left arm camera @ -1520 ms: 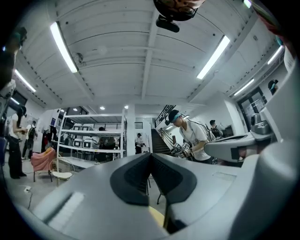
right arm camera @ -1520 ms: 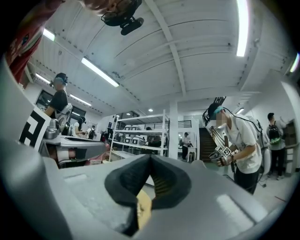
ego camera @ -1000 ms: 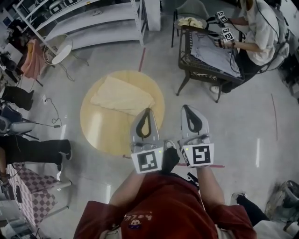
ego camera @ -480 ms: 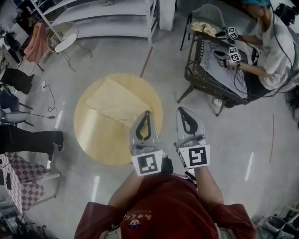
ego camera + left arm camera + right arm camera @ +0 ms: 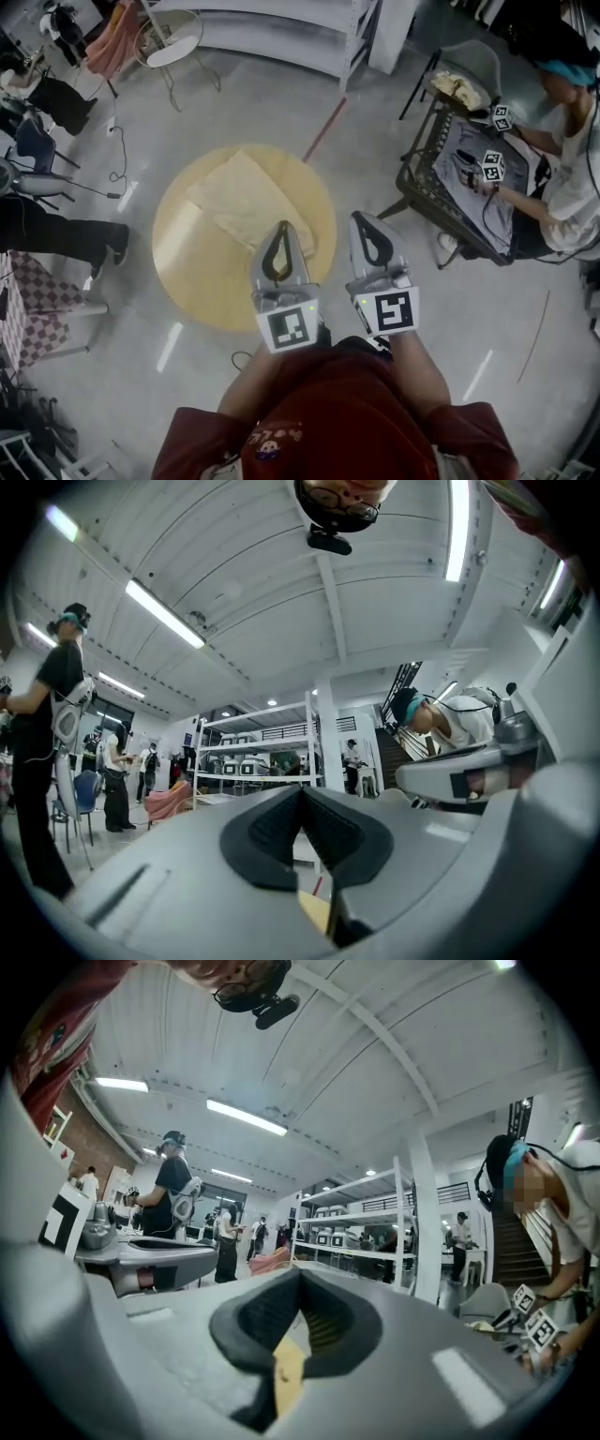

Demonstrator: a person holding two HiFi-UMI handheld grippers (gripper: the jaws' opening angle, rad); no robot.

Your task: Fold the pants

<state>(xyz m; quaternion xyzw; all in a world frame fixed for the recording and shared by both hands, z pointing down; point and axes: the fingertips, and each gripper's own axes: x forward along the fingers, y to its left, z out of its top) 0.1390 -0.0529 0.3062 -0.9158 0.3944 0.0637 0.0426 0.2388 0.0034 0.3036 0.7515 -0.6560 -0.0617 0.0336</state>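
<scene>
L gripper [image 5: 302, 789] & R gripper [image 5: 298, 1272]: jaws fully closed, nothing gripped, side by side. Only head view shows pale-yellow pants [image 5: 246, 202], folded on round wooden table [image 5: 192, 281] ahead of L gripper. Gripper views catch shelving [image 5: 253, 745] instead.

the pants [image 5: 246, 199] are showing pale cream, the table [image 5: 192, 281] honey yellow. the left gripper [image 5: 278, 230] and right gripper [image 5: 364, 217] are showing light grey with black pads [image 5: 267, 836]; their cubes [image 5: 288, 327] are carrying black-and-white squares. the shirt [image 5: 328, 412] is showing dark red. a red line [image 5: 323, 136] is crossing the grey floor [image 5: 281, 103]. a cloth [image 5: 23, 319] is showing pink-and-white checks.
</scene>
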